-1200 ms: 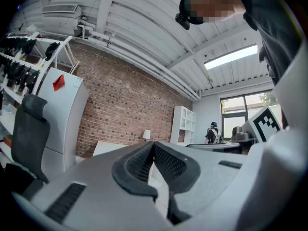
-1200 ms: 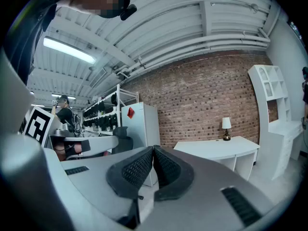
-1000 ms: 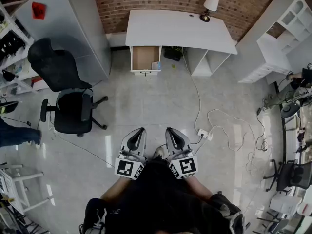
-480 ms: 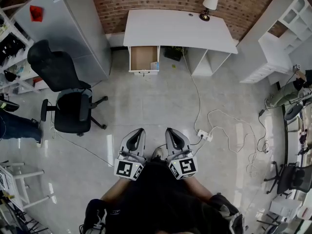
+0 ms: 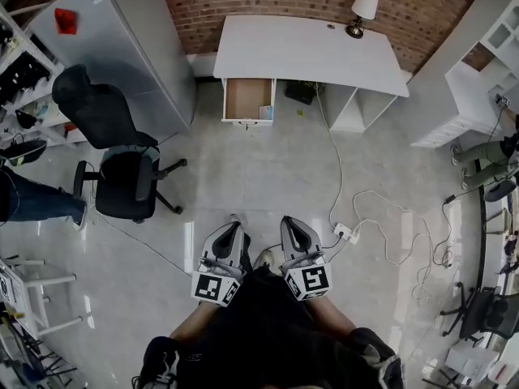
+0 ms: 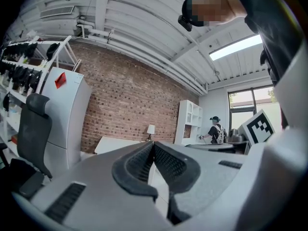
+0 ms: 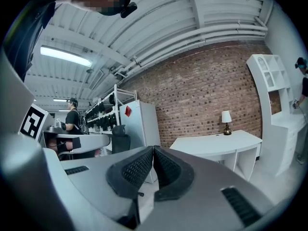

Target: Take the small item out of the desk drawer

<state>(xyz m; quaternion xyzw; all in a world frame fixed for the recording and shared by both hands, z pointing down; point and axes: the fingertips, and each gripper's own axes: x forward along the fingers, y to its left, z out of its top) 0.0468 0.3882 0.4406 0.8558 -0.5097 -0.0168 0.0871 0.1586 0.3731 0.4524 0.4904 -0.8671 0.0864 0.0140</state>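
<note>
Item [image 5: 265, 112] lies in the open drawer [image 5: 246, 97], well away from me.
Head view: it sits at the drawer's right front corner, out from under the counter [image 5: 308, 51]; left tongs [image 5: 233, 224] and right tongs [image 5: 289, 222] hang by my waist. Left gripper view: pads pressed together, nothing between. Right gripper view: likewise closed, empty. I judge it light; pinch across its narrow sides.

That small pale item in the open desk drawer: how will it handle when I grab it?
The small pale item fills only a corner of the open white drawer, so it is probably light. It looks boxy, so it is unlikely to roll. It sits against a side wall, which may crowd the jaws.
</note>
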